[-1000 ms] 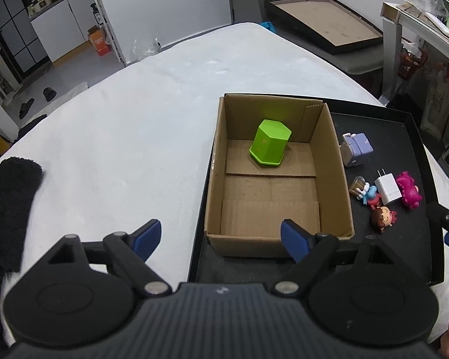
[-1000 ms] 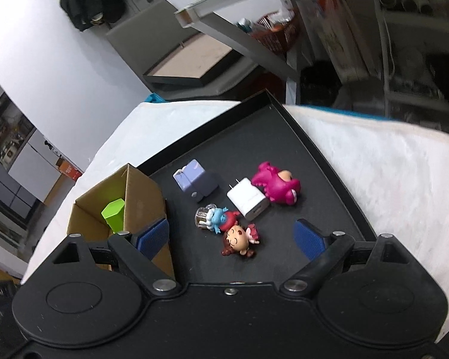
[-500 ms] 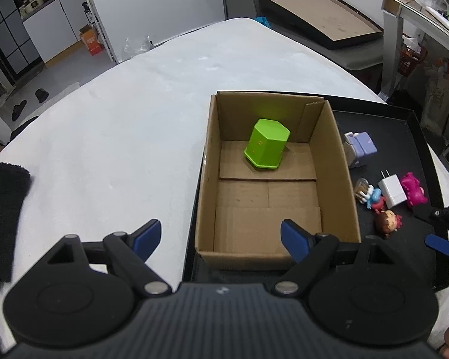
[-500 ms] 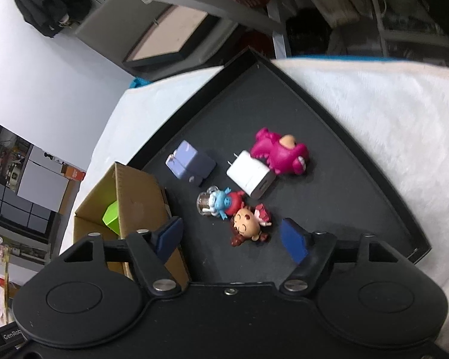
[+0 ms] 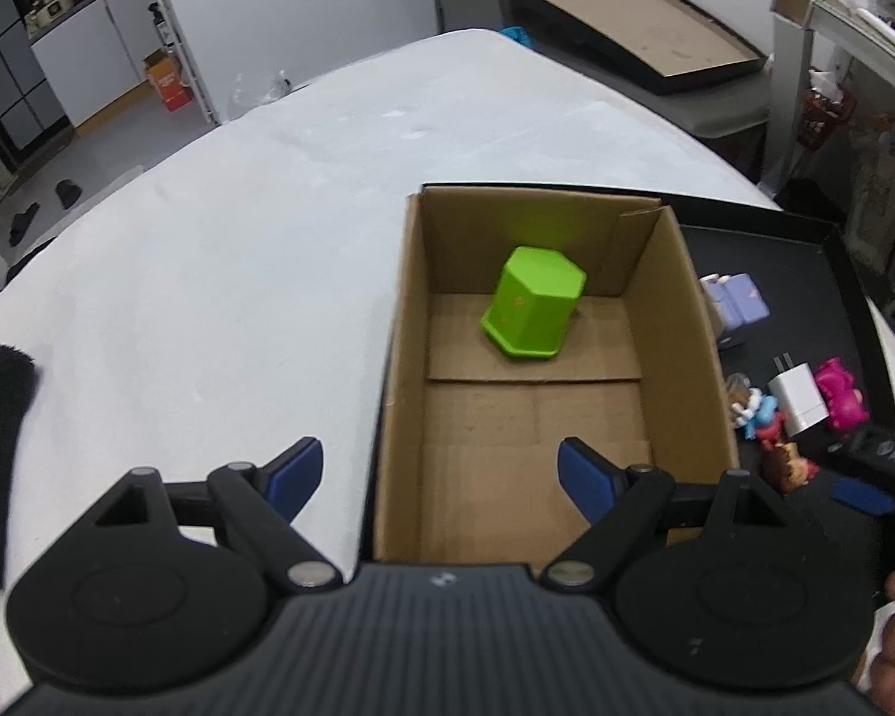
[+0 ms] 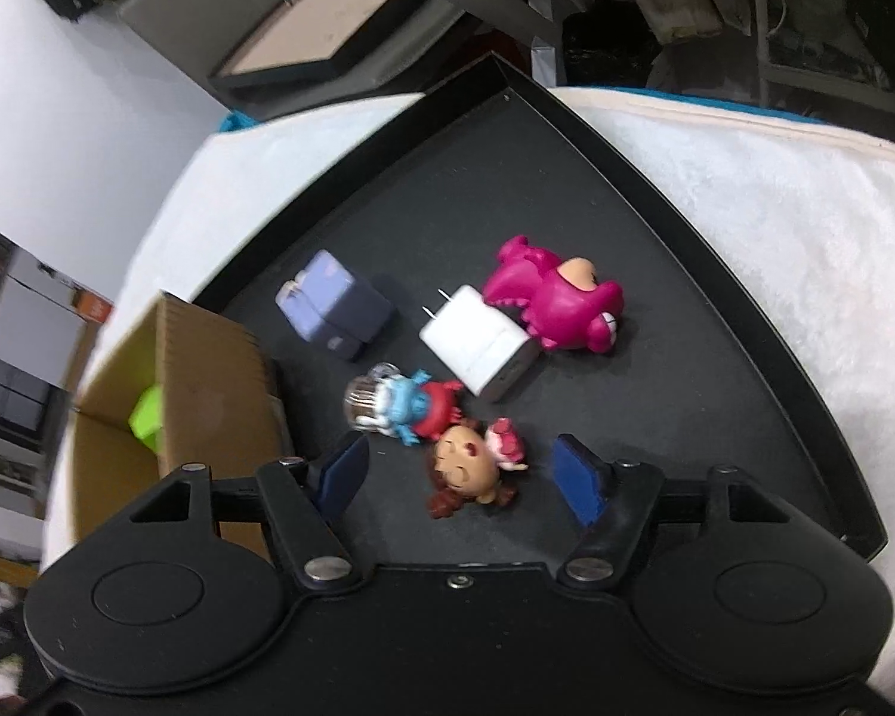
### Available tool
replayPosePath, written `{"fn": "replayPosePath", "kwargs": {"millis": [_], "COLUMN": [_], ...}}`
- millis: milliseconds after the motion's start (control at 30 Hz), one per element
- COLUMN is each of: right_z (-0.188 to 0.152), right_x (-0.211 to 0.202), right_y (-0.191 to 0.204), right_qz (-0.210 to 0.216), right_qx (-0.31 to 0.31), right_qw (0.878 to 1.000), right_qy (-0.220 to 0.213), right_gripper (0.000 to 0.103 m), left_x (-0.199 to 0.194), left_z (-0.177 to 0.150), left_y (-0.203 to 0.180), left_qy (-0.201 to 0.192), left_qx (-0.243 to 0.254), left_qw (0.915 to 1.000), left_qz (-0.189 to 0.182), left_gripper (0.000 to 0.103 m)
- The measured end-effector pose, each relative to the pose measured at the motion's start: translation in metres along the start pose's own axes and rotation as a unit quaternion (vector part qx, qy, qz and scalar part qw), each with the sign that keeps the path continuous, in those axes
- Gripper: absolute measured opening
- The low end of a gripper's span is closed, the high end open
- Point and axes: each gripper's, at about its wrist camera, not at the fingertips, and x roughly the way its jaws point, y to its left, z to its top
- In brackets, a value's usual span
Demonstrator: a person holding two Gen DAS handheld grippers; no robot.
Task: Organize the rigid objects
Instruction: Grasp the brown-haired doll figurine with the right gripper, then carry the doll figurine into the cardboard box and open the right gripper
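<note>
My left gripper hangs with its jaws spread wide and nothing between them, over the near end of the cardboard box. Inside the box, toward its far wall, a green pot sits upside down. My right gripper is also spread, its blue pads on either side of the brown-haired doll without touching it that I can see. The doll lies on the black tray, just beside a blue figure whose details are blurred. Beyond them a white charger touches a pink toy, and a lilac block lies apart, nearer the box. From the left camera the box wall hides part of the lilac block, and my right gripper cuts off the doll. In the right view only a sliver of the pot shows above the box edge.
</note>
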Motion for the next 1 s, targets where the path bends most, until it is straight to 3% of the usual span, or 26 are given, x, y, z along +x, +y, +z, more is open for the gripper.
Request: {"fn": "replayPosePath", "kwargs": {"millis": [233, 300, 333, 700, 1000], "right_z": [-0.002, -0.002, -0.002, 0.001, 0.004], "right_x": [0.014, 0.019, 0.021, 0.004, -0.009], "right_y": [0.006, 0.004, 0.004, 0.009, 0.021], "right_qz": [-0.03, -0.031, -0.026, -0.024, -0.009], "right_qx": [-0.024, -0.024, -0.025, -0.033, -0.046], "right_qw": [0.999, 0.999, 0.999, 0.999, 0.997], "right_qy": [0.006, 0.013, 0.018, -0.026, -0.056], "right_gripper": [0.063, 0.045, 0.042, 0.04, 0.04], "left_x": [0.007, 0.009, 0.01, 0.017, 0.009], "left_z": [0.005, 0.005, 0.006, 0.005, 0.006], "left_y": [-0.015, -0.018, -0.019, -0.029, -0.006], "left_qy": [-0.001, 0.001, 0.002, 0.007, -0.002], "left_qx": [0.02, 0.026, 0.03, 0.045, 0.027], "left_qw": [0.9997, 0.9996, 0.9995, 0.9986, 0.9995], "left_qz": [-0.011, -0.011, -0.012, -0.026, -0.018], "left_gripper": [0.085, 0.085, 0.085, 0.085, 0.083]}}
